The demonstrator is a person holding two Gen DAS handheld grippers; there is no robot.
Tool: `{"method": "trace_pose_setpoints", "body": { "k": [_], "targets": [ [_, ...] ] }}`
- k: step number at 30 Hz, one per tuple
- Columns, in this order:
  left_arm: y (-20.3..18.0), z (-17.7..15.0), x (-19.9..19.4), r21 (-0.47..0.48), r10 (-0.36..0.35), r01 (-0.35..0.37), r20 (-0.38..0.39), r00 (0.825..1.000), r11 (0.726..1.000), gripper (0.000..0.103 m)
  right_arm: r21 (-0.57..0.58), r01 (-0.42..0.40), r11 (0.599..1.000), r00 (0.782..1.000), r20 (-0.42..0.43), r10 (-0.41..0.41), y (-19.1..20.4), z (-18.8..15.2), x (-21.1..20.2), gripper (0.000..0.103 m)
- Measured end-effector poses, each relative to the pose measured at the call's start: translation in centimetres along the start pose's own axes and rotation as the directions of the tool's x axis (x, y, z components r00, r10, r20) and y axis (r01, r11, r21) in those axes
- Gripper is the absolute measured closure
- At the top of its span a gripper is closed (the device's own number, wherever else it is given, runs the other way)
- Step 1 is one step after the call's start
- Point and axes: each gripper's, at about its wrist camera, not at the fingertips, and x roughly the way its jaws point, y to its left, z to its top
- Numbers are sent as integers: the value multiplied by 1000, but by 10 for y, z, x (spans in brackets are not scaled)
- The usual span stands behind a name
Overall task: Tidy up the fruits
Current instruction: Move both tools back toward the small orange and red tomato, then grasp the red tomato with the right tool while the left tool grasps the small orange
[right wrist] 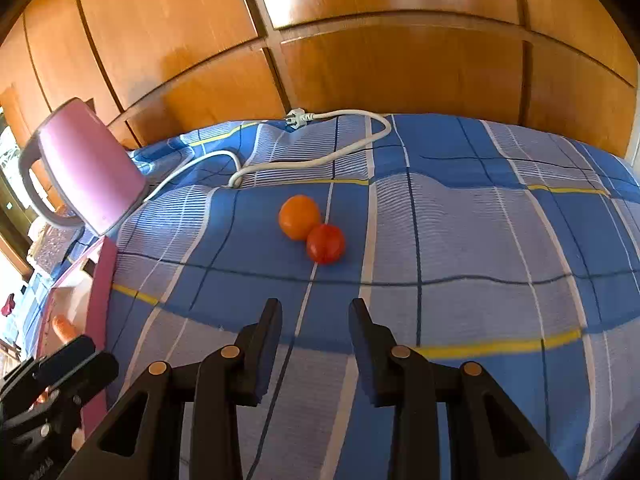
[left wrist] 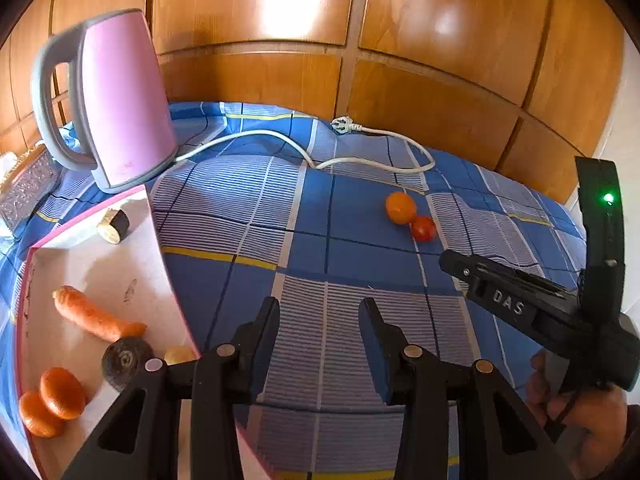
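Here, at the table's left edge, the pink tray holds a carrot and two tangerines. The left claw gapes wide, empty. Near the table's far edge an orange touches a tomato; the right claw hovers wide, empty. Both look light, smooth, squashable: grip them gently across the middle.

Produce in the pink box, two fruits left out on the cloth

The left tongs hang empty, jaws apart, over the blue checked cloth. The pink box holds a carrot and two oranges. An orange fruit touches a red tomato beyond. The right tongs show at right.
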Motion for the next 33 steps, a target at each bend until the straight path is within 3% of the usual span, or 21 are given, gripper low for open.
{"method": "trace_pose_setpoints", "body": {
  "k": [15,20,33],
  "targets": [
    [7,15,32,-47,-3,1,-48,999,999,61,-34,33,999,999,-42,-34,-1,31,56,68],
    [4,18,38,-47,-7,5,-57,998,999,61,-60,44,997,999,-15,-45,1,35,58,75],
    [-15,26,49,-56,-14,10,-78,997,998,61,-61,28,998,1000,-1,-28,-13,29,40,77]
  ]
}}
